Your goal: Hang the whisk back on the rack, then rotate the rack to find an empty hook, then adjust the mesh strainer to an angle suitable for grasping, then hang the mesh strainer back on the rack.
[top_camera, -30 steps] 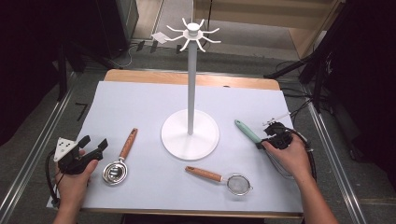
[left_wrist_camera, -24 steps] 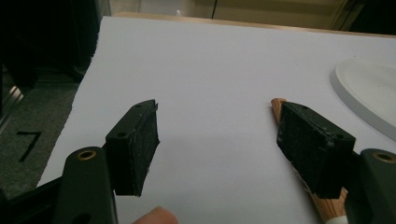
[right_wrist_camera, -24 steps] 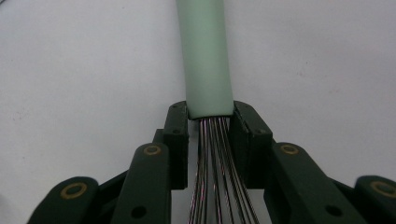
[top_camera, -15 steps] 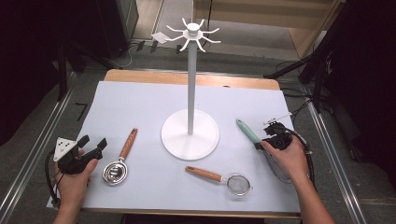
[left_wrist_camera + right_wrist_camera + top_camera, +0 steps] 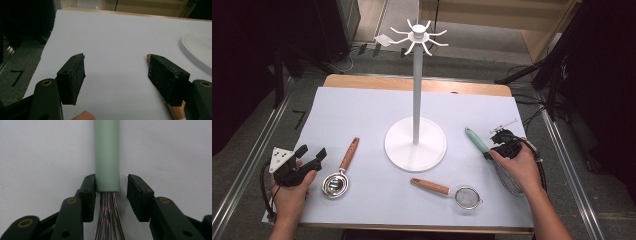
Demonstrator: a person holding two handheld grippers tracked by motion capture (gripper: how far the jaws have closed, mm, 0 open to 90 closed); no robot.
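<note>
A white sheet (image 5: 362, 115) covers the wooden table, with dark floor and cables around it. In the middle of the sheet stands a tall white hook stand (image 5: 416, 90) on a round base, its spokes fanning out at the top.

To the right of the stand's base lies a whisk (image 5: 477, 141) with a pale green handle, its wires running back under the person's right hand. The right gripper (image 5: 501, 145) sits at the handle's lower end, where the wires begin; in the right gripper view the jaws have just been closing around the handle (image 5: 107, 155), the left pad touching it and the right pad a small gap away.

In front of the base lies a small mesh strainer (image 5: 468, 196) with a wooden handle. Left of the base lies a metal measuring spoon (image 5: 335, 183), also wooden-handled. Farther left of that, the left gripper (image 5: 312, 154) rests on the sheet, jaws spread with nothing between them.
</note>
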